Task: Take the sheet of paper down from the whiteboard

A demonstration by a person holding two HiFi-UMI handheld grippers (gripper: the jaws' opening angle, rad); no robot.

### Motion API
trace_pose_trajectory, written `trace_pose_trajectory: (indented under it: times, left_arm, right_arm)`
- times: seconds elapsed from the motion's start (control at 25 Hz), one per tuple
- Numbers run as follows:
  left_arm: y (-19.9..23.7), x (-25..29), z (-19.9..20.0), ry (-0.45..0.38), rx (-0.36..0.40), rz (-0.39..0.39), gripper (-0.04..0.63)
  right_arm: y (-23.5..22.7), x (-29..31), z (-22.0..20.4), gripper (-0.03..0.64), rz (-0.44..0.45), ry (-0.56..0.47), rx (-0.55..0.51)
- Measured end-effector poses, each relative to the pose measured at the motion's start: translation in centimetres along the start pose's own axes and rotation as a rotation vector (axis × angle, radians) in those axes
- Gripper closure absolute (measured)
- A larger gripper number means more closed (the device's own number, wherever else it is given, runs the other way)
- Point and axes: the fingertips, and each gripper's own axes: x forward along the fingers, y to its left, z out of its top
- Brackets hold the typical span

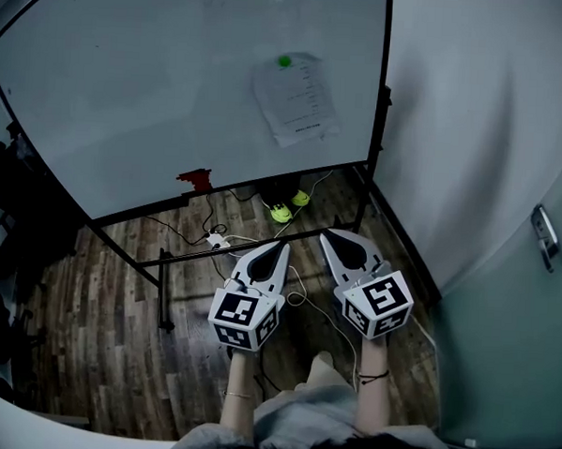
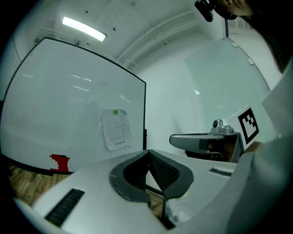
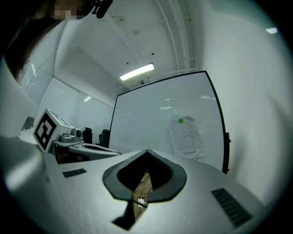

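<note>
I see the white printed sheet of paper [image 1: 299, 102] lying flat on the large black-framed whiteboard [image 1: 156, 100], near its right edge. A round green magnet [image 1: 285, 62] sits on the sheet's top edge. My left gripper [image 1: 280, 247] and right gripper [image 1: 327, 236] each have their jaws pressed together on nothing. They are side by side, well apart from the whiteboard, out in front of its lower rail.

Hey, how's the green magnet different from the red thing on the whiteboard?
The magnet is green and round; the red thing is blocky and larger. The magnet sits high on the whiteboard, pinning the top of the paper; the red thing sits at the board's bottom edge, left of the paper, holding nothing. Both are on the same whiteboard.
</note>
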Motion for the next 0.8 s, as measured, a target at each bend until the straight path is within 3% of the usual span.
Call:
trace_pose_trajectory:
  times: [0.36, 0.8]
  left_arm:
    - [2.4, 4.8, 2.2, -0.022, 0.025, -0.012, 0.591]
    - [7.2, 10.5, 3.5, -0.042, 0.030, 0.044, 0.591]
  right_arm:
    - [-3.8, 4.3, 1.5, 0.617, 0.020, -0.027, -0.020]
    - [-8.8, 10.4, 1.9, 0.617, 0.062, -0.021, -0.045]
